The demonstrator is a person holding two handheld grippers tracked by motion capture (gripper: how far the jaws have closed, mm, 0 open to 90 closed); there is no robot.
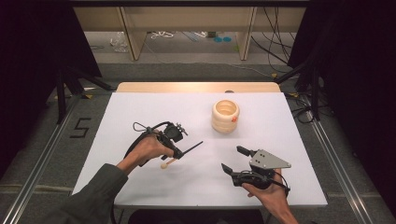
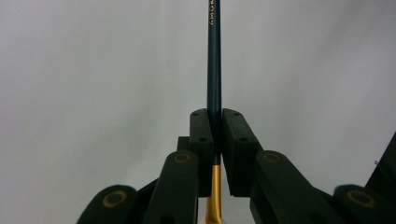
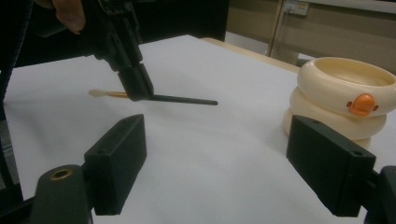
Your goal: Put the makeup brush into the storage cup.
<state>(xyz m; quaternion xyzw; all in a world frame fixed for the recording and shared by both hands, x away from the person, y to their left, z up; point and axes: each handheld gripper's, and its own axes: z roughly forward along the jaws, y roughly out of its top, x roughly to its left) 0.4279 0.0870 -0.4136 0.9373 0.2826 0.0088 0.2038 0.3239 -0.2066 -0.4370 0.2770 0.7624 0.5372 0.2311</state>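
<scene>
Left gripper [image 1: 179, 152] clamped on brush [image 1: 187, 151]; right gripper [image 1: 235, 159] spread apart, empty

The table [image 1: 140, 186] looks matt white; the ringed pot [image 3: 343, 100] glossy plastic; the brush [image 2: 214, 70] handle smooth, lacquered.

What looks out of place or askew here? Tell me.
Nothing is spilled or damaged. The left gripper clamps a dark brush mid-handle, held level just above the white table. The cream duck-faced holder stands upright. The right gripper is open and empty.
</scene>
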